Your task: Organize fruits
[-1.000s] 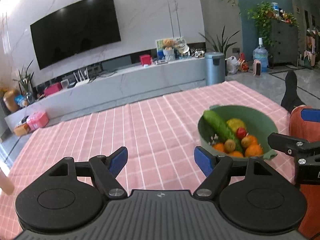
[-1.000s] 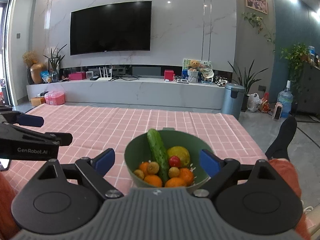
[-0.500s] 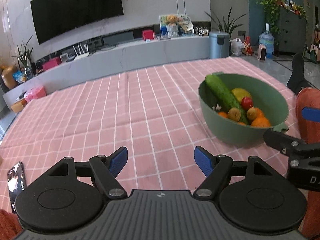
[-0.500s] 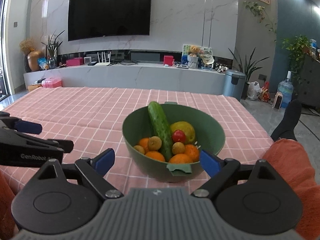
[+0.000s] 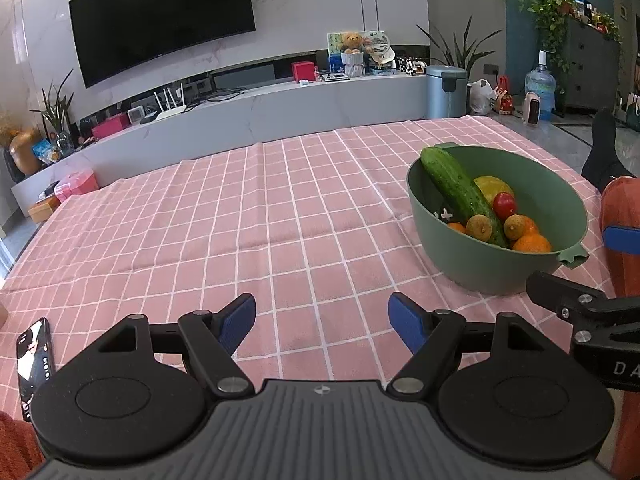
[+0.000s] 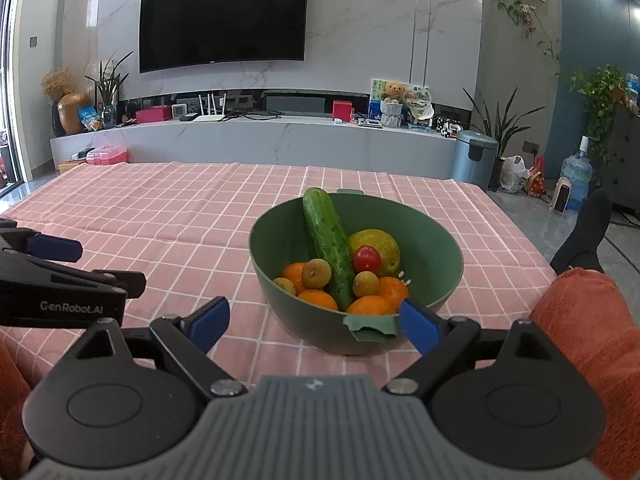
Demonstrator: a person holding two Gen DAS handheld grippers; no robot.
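A green bowl [image 6: 440, 264] stands on the pink checked tablecloth [image 6: 180, 216], holding a cucumber [image 6: 328, 240], a yellow-green mango [image 6: 380, 246], a red cherry tomato [image 6: 367, 258], several oranges and small brown fruits. My right gripper [image 6: 314, 322] is open and empty, just in front of the bowl's near rim. My left gripper [image 5: 322, 318] is open and empty over bare cloth, left of the bowl [image 5: 472, 258]. The cucumber [image 5: 456, 188] leans on the bowl's far left rim.
A phone [image 5: 34, 354] lies on the cloth at the near left. My orange-sleeved arm [image 6: 588, 340] is at the right. Beyond the table's far edge are a TV console [image 6: 260, 136], a bin [image 6: 476, 158] and a water bottle [image 6: 576, 174].
Both grippers have come lower and nearer to the table. The bowl now looms larger in front of the right gripper. The phone has come into the left wrist view.
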